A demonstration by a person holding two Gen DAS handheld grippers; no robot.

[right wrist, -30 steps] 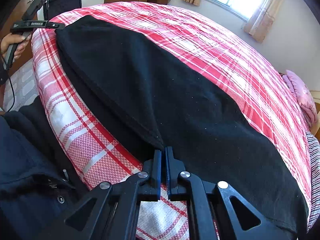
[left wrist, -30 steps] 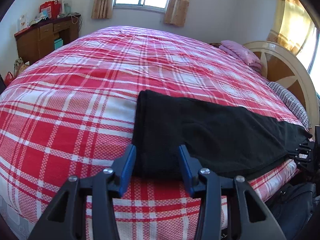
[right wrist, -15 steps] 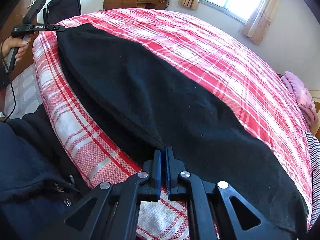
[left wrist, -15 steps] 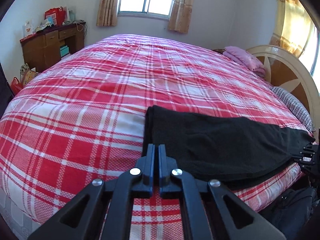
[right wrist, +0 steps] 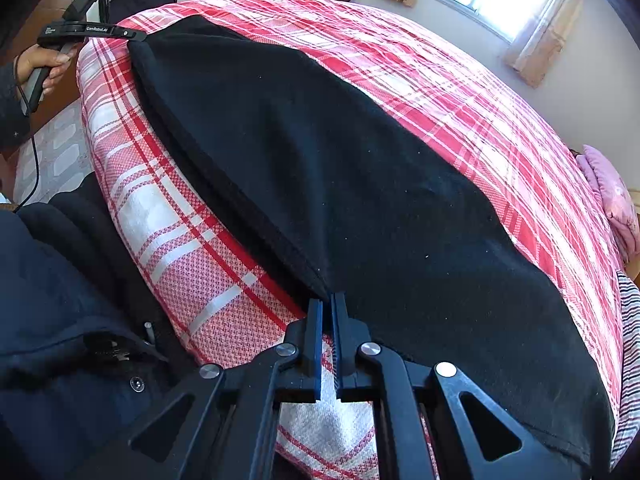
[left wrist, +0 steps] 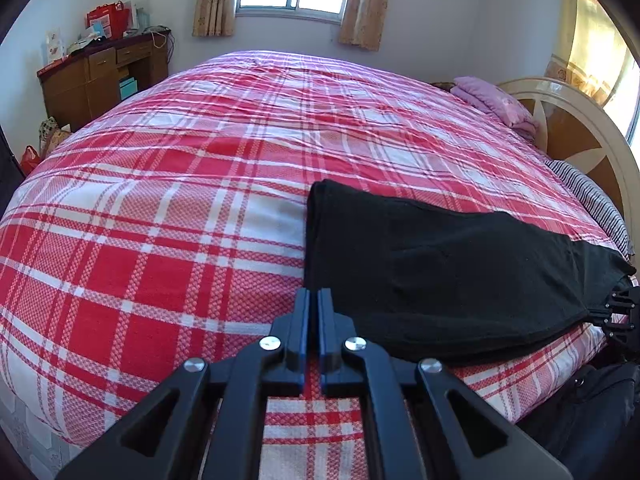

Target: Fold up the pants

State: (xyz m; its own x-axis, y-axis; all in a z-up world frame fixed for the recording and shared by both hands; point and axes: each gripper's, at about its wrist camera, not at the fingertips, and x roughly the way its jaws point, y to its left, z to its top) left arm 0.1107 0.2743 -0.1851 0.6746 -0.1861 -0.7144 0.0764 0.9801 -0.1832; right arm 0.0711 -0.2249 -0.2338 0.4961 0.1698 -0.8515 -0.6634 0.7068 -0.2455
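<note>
Black pants lie lengthwise along the near edge of a red plaid bed, folded leg on leg. My left gripper is shut on the near corner of the pants' left end. In the right wrist view the pants stretch away to the left gripper at the far end. My right gripper is shut on the pants' near edge at the right end; it also shows in the left wrist view.
A wooden desk with clutter stands at the far left wall. A pink pillow and a round headboard are at the right. The person's dark jacket is close to the bed edge. A dark bag sits below.
My left gripper was open around the pants' corner, then closed on it and drew back a little. The right gripper stayed shut on the other end.
</note>
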